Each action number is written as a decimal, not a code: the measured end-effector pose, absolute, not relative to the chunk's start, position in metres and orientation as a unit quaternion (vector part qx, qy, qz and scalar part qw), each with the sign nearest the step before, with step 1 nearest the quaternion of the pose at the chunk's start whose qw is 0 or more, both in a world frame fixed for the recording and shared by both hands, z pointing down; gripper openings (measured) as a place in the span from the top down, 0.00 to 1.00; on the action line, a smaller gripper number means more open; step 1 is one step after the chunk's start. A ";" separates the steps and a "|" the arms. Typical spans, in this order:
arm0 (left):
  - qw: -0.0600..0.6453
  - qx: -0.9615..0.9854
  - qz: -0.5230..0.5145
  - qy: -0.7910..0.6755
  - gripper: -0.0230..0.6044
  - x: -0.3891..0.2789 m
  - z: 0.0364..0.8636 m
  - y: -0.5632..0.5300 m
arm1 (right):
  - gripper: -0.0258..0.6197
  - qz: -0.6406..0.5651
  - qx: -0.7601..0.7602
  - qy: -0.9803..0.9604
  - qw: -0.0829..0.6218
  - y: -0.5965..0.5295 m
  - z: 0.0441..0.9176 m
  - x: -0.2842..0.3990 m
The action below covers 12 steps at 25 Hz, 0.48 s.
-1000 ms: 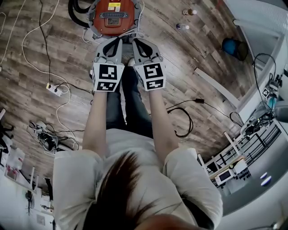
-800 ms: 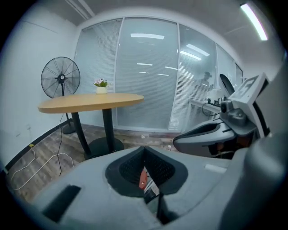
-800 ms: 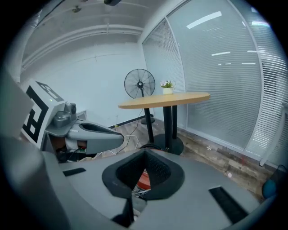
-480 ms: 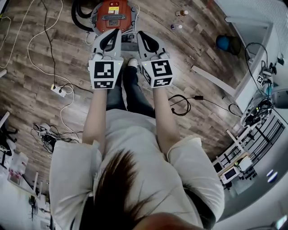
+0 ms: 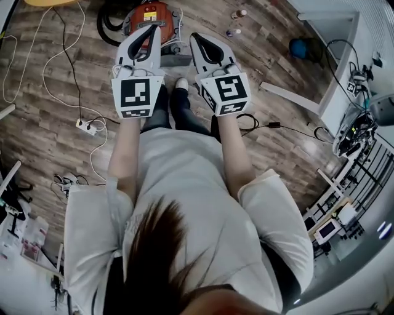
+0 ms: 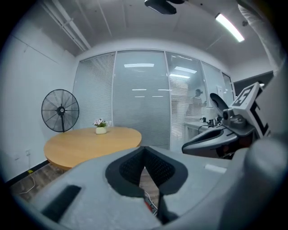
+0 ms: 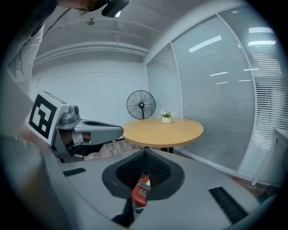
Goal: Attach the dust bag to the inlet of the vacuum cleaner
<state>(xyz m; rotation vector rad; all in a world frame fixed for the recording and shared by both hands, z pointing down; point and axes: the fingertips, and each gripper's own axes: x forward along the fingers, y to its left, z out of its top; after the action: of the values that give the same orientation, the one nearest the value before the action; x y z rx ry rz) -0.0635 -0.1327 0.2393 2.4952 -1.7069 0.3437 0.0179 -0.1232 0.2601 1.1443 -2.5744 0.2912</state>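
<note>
Over the vacuum cleaner (image 5: 165,13), closed left gripper (image 5: 155,31) and right gripper (image 5: 197,38) hover apart.

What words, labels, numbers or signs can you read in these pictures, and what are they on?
No readable words or numbers anywhere.
Left marker cube: black-and-white square code, no letters.
Right marker cube: same kind of code, no letters.
Vacuum cleaner: any print on it is too small and blurred to read.

Head view looks down; both gripper views face the table (image 6: 90,143) (image 7: 162,130)
</note>
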 end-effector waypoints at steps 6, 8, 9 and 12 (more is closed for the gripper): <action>0.039 0.821 0.095 -0.561 0.94 -0.063 0.201 -0.123 | 0.96 0.076 0.400 -0.903 0.140 -0.111 0.216 0.024; 0.038 0.822 0.091 -0.560 0.94 -0.062 0.191 -0.119 | 0.96 0.073 0.402 -0.903 0.135 -0.106 0.204 0.028; 0.037 0.823 0.088 -0.559 0.94 -0.061 0.187 -0.117 | 0.96 0.072 0.404 -0.902 0.132 -0.103 0.199 0.031; 0.035 0.824 0.080 -0.560 0.94 -0.060 0.175 -0.113 | 0.96 0.069 0.407 -0.902 0.127 -0.096 0.186 0.037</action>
<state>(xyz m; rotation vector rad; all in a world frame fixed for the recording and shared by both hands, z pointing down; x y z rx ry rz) -0.0603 -0.1127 0.1749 2.5324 -1.7200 0.2456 0.0365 -0.0962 0.1857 1.1858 -2.6253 0.1998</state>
